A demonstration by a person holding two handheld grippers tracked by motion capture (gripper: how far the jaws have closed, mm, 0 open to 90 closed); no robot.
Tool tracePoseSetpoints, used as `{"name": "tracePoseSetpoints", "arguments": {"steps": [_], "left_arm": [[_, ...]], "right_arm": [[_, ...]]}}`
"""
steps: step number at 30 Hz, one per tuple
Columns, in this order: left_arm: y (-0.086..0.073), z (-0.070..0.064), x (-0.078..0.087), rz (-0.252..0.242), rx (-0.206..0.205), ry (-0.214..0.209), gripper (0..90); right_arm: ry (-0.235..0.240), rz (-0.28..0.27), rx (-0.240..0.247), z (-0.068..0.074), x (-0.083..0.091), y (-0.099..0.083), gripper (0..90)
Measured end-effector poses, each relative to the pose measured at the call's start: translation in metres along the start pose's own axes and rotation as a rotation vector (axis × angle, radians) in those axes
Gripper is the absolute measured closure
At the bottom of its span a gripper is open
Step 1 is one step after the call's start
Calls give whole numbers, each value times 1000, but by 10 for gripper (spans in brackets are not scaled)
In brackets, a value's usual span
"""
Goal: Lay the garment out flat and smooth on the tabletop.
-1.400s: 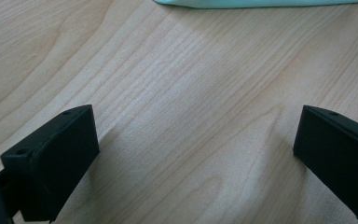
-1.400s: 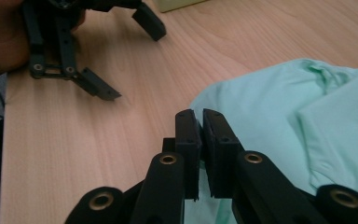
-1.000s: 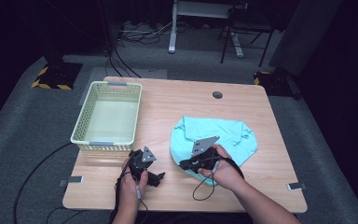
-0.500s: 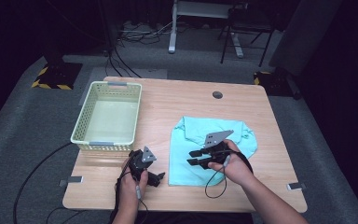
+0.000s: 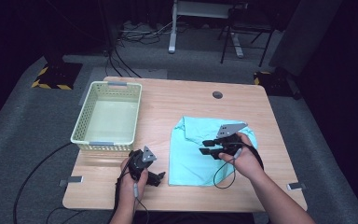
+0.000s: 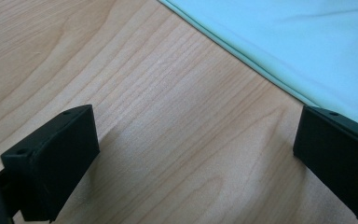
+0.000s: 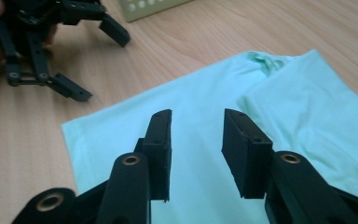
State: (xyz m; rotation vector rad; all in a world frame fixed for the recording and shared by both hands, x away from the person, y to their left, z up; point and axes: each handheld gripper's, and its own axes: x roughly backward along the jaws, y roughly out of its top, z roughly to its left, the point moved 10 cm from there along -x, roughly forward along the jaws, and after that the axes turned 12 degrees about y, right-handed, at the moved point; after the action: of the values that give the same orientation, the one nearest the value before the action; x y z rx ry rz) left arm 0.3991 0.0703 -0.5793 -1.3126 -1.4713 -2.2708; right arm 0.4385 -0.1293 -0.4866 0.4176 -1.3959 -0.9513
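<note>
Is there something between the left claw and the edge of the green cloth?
Nothing visible. The left claw is open over bare table, and the cloth edge lies just ahead of it with only wood between.

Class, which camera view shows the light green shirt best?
The high view: the whole shirt lies spread on the table, partly folded. The right gripper view shows much of it past its open jaws; the left gripper view catches just one hemmed edge.

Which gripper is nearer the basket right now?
Left. The left gripper sits just below the basket's near rim; the right gripper hangs over the shirt, farther right.
</note>
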Motion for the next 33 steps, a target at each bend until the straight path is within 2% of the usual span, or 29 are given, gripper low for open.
{"name": "tracePoseSetpoints", "arguments": {"steps": [4, 6, 7, 9, 10, 15, 19, 22, 25, 28, 31, 33], "left_arm": [[3, 0, 1, 4, 11, 9, 33], [5, -1, 3, -4, 8, 10, 160], [6, -2, 3, 0, 8, 10, 197], [7, -3, 4, -6, 9, 5, 148], [8, -4, 5, -7, 11, 2, 176], [11, -5, 9, -21, 7, -1, 160], [19, -4, 14, -58, 15, 21, 160], [24, -1, 14, -91, 22, 62, 160], [28, -2, 18, -100, 29, 52, 158], [33, -3, 21, -121, 31, 62, 159], [38, -7, 24, -148, 38, 30, 158], [41, -7, 25, -159, 60, 35, 158]], "right_arm": [[-73, 14, -12, -17, 10, -8, 628], [-115, 31, -18, -27, 15, -14, 628], [-123, 35, -28, -31, 17, -17, 627], [-128, 32, -50, -37, 20, -22, 624], [-134, 35, -56, -39, 21, -24, 622], [-155, 50, -90, -52, 21, -35, 613], [-174, 77, -123, -63, 19, -48, 600], [-188, 96, -138, -68, 16, -56, 586], [-197, 114, -155, -73, 14, -62, 585], [-203, 136, -171, -79, 10, -69, 585], [-204, 159, -185, -84, 6, -75, 589], [-201, 180, -196, -86, 3, -80, 636]]}}
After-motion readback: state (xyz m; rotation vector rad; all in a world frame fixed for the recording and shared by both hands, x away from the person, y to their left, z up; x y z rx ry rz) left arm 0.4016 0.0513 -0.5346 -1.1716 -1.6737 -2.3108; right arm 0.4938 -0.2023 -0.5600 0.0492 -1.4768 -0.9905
